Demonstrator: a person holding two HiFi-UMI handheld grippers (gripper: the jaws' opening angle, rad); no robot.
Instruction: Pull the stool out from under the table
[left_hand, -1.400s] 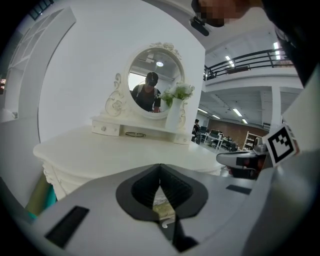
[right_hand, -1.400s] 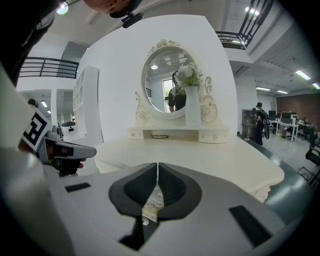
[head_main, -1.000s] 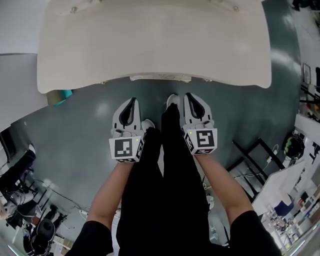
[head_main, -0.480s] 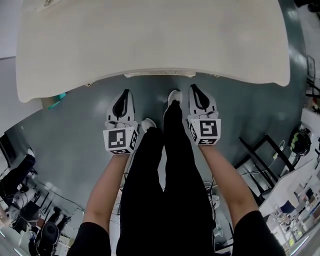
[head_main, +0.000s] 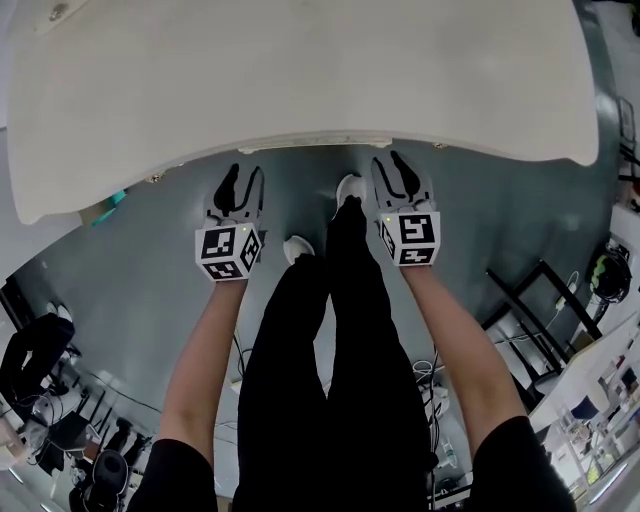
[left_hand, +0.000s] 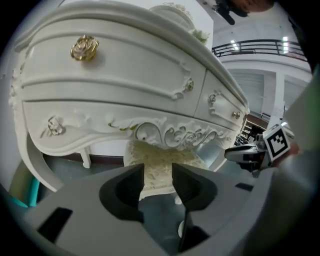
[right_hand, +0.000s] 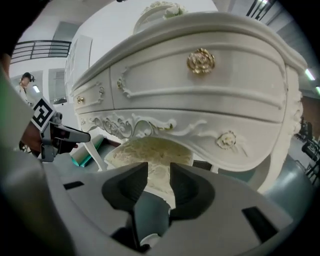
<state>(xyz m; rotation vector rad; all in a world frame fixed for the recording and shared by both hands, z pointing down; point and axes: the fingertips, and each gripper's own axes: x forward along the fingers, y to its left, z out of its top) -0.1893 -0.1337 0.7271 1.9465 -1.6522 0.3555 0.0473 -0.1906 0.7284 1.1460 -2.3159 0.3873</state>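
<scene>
Both claws are closer to the worktop's (head_main: 300, 70) front edge than a second ago, and they've just been opening: jaws were together then, now there's a clear gap on each.

Left claw (head_main: 245, 172) sits just short of the edge in the head view. Its jaws stand apart with nothing clamped. In the left claw's own view (left_hand: 158, 170) you look straight through the gap at the stool (left_hand: 150, 152), which is tucked under the worktop behind the carved apron. Not touching it.

Same deal on the right claw (head_main: 390, 160): jaws apart, empty, and in its own view (right_hand: 159, 170) the stool's pale patterned seat (right_hand: 150, 150) shows beyond the gap, under the apron.

From above you can't see the stool at all, since the worktop covers it.

Each claw view catches the other claw off to the side, about level with it. Gold rose knobs (left_hand: 84, 47) (right_hand: 201, 61) sit on the drawer fronts above.

Legs (head_main: 320, 350) in black trousers run between the two arms, with white shoes (head_main: 348, 188) on the grey floor (head_main: 150, 270) near the edge. A teal thing (head_main: 112, 200) pokes out from under the worktop's left end.
</scene>
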